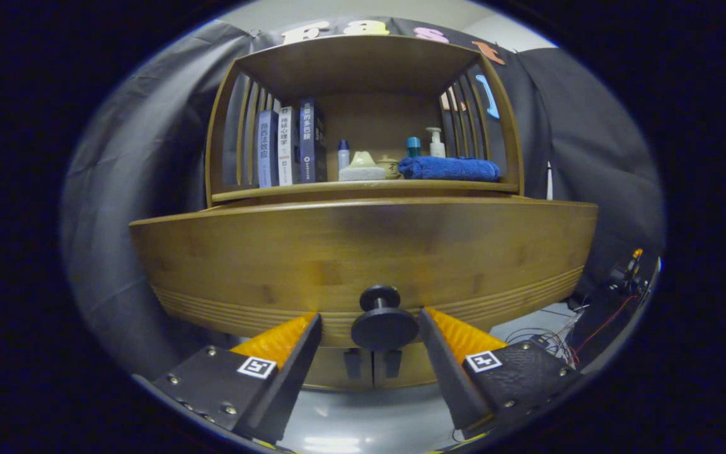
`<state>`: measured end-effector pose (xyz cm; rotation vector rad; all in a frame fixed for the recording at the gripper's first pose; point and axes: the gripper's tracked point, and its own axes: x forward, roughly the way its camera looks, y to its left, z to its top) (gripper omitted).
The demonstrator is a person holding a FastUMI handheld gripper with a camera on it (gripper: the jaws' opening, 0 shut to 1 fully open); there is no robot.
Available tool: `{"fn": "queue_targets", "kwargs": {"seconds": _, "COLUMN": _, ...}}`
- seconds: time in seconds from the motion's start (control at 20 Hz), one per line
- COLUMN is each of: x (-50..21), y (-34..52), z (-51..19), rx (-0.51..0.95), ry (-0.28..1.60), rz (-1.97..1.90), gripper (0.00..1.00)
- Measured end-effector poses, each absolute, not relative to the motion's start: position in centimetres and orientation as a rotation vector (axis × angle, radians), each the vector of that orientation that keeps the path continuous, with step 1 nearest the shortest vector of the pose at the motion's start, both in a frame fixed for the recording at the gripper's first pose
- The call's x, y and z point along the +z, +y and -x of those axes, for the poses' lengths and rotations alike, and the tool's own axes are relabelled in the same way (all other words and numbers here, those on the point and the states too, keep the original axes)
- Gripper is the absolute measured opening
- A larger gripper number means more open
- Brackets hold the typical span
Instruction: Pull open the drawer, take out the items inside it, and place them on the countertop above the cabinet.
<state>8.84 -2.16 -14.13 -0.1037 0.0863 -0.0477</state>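
Two fingers of the gripper (370,328) stand spread on either side of the round knob (384,318) of the drawer (363,252), not pressing it, below the shelf holding books (290,148) and a towel (449,168).

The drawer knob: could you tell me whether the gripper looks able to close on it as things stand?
Probably yes. The gripper is open, and the knob on the drawer sits between its jaws with nothing in the way.
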Motion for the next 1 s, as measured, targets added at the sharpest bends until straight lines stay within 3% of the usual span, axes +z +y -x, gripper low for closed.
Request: {"fn": "queue_targets", "kwargs": {"seconds": 1.0, "x": -13.1, "y": -0.1, "z": -18.5, "rx": -0.052, "ry": 0.053, "rz": 0.089, "gripper": 0.94}}
